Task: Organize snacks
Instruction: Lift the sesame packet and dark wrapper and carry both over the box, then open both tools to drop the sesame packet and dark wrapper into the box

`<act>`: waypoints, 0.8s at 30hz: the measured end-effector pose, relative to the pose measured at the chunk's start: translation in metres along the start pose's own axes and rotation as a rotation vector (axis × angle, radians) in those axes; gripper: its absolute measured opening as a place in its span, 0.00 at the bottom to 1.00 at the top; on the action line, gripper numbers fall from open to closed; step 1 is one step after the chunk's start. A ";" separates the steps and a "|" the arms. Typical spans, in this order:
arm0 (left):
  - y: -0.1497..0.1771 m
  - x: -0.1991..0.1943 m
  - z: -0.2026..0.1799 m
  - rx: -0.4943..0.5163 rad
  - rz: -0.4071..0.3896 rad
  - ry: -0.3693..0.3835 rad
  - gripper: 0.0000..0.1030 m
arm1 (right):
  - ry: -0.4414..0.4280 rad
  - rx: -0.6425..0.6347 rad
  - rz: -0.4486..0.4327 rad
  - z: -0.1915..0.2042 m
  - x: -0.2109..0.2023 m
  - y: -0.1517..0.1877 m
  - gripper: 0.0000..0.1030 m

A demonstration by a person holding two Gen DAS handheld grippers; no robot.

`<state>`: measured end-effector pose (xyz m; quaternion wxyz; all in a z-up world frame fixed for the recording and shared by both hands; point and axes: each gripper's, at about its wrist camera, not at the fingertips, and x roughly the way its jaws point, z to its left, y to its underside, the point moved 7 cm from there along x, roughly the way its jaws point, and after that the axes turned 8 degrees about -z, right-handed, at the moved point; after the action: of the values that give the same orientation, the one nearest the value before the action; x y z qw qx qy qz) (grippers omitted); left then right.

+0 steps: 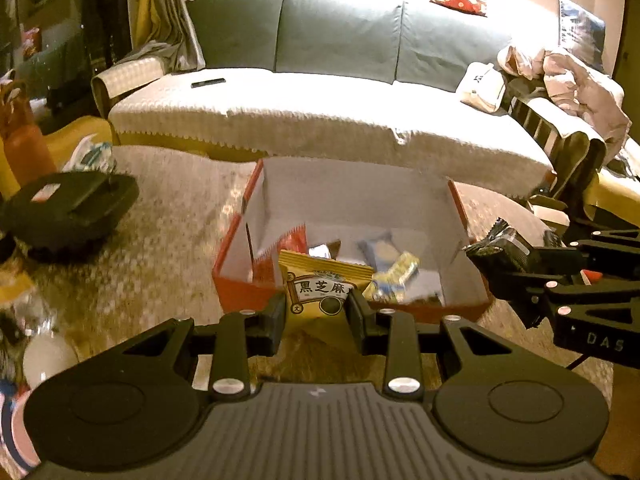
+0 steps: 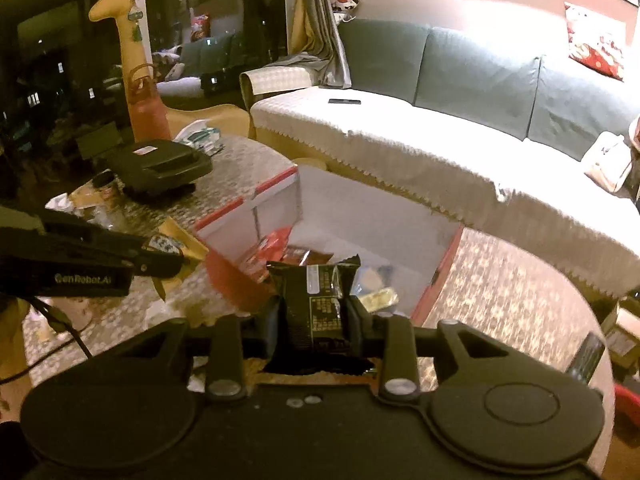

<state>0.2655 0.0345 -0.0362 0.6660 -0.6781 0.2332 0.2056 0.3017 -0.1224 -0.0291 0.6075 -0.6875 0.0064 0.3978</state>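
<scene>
Two snacks were mid-carry. From the left wrist, the left claw [image 1: 316,312] clenched a yellow foil snack packet [image 1: 320,288] just before the red-walled, white-lined cardboard box [image 1: 456,208] on the desk [image 1: 160,248]. From the right wrist, the right claw [image 2: 314,320] gripped a black wrapped snack [image 2: 314,292] beside that box; next, each likely needed moving over it and releasing.
</scene>
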 end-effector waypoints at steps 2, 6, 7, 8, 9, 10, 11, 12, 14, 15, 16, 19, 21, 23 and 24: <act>-0.009 0.012 0.000 0.007 0.000 -0.001 0.31 | 0.013 -0.003 0.006 -0.007 0.013 -0.006 0.32; -0.020 0.040 0.006 0.009 0.018 0.001 0.31 | 0.035 -0.001 0.022 -0.019 0.039 -0.014 0.32; -0.021 0.046 0.006 0.011 0.023 0.001 0.31 | 0.039 0.000 0.028 -0.022 0.046 -0.015 0.32; -0.022 0.054 0.007 0.011 0.030 0.000 0.31 | 0.044 0.003 0.035 -0.026 0.055 -0.016 0.32; -0.021 0.060 0.007 0.010 0.036 -0.002 0.31 | 0.047 0.008 0.044 -0.029 0.061 -0.015 0.32; -0.020 0.067 0.008 0.007 0.046 -0.003 0.31 | 0.050 0.014 0.053 -0.031 0.067 -0.014 0.32; -0.019 0.074 0.009 0.003 0.056 -0.004 0.31 | 0.054 0.018 0.064 -0.034 0.075 -0.012 0.32; -0.019 0.081 0.010 0.001 0.065 -0.004 0.31 | 0.054 0.019 0.077 -0.037 0.082 -0.010 0.32; -0.016 0.094 0.010 0.008 0.083 -0.006 0.31 | 0.057 0.019 0.110 -0.040 0.098 -0.004 0.32; -0.014 0.100 0.009 0.015 0.091 -0.010 0.31 | 0.059 0.014 0.126 -0.041 0.106 -0.001 0.32; -0.012 0.105 0.010 0.018 0.099 -0.011 0.31 | 0.060 0.011 0.142 -0.041 0.113 0.003 0.32; -0.007 0.119 0.009 0.028 0.125 -0.009 0.31 | 0.057 0.007 0.177 -0.040 0.129 0.010 0.32; -0.001 0.126 0.007 0.036 0.141 -0.004 0.31 | 0.056 -0.006 0.196 -0.041 0.139 0.014 0.32; 0.004 0.132 0.005 0.046 0.156 -0.006 0.31 | 0.048 -0.015 0.212 -0.037 0.144 0.020 0.32; 0.006 0.135 0.004 0.050 0.163 -0.008 0.31 | 0.045 -0.019 0.222 -0.035 0.147 0.023 0.32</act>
<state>0.3706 0.0327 -0.1204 0.6648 -0.6391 0.2900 0.2558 0.4097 -0.0885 -0.1315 0.5531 -0.6969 0.0922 0.4471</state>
